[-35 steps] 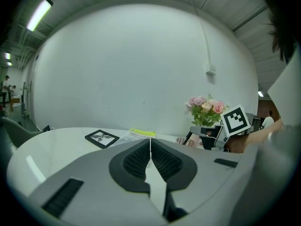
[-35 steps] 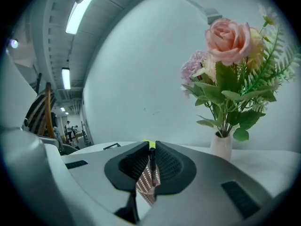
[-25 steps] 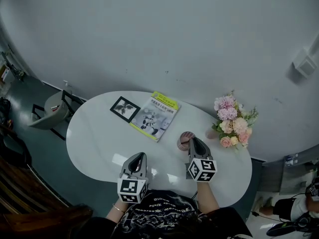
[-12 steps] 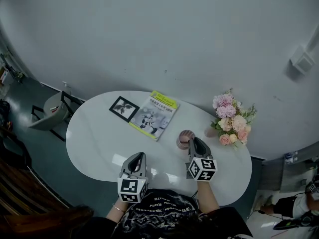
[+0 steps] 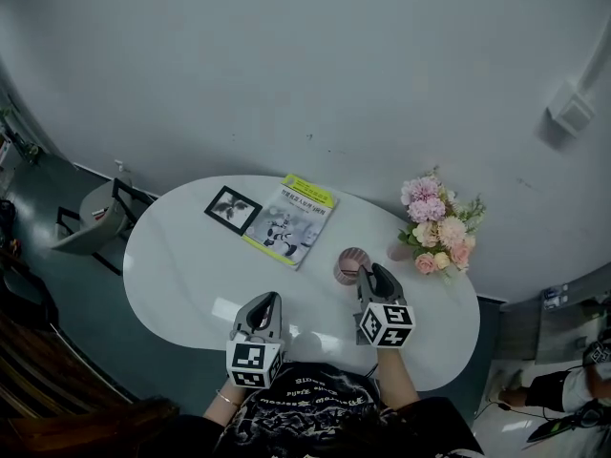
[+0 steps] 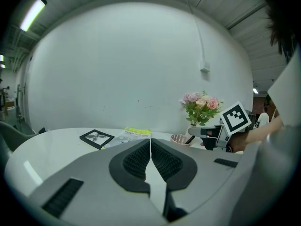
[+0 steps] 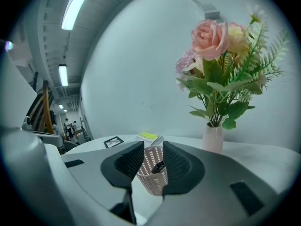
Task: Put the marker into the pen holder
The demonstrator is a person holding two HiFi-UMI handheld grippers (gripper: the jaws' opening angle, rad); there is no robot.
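Right gripper (image 7: 153, 150) jaws opening, nothing between them. Just beyond their tips the marker (image 7: 158, 166) leans inside the pen holder (image 7: 149, 181). Left gripper (image 6: 150, 147) jaws clenched together, empty, over the near-left surface (image 5: 191, 265).

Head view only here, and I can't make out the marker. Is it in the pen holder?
Observer: Yes. The right gripper view shows the marker inside the pen holder, its dark end leaning at the rim.
Operator: Am I clear of it on the right?
Observer: The right tool is opening. Its pads press on nothing, and the pen holder sits beyond the gap.
Operator: And the left side?
Observer: The left gripper view shows the left tool shut, with nothing between its pads.
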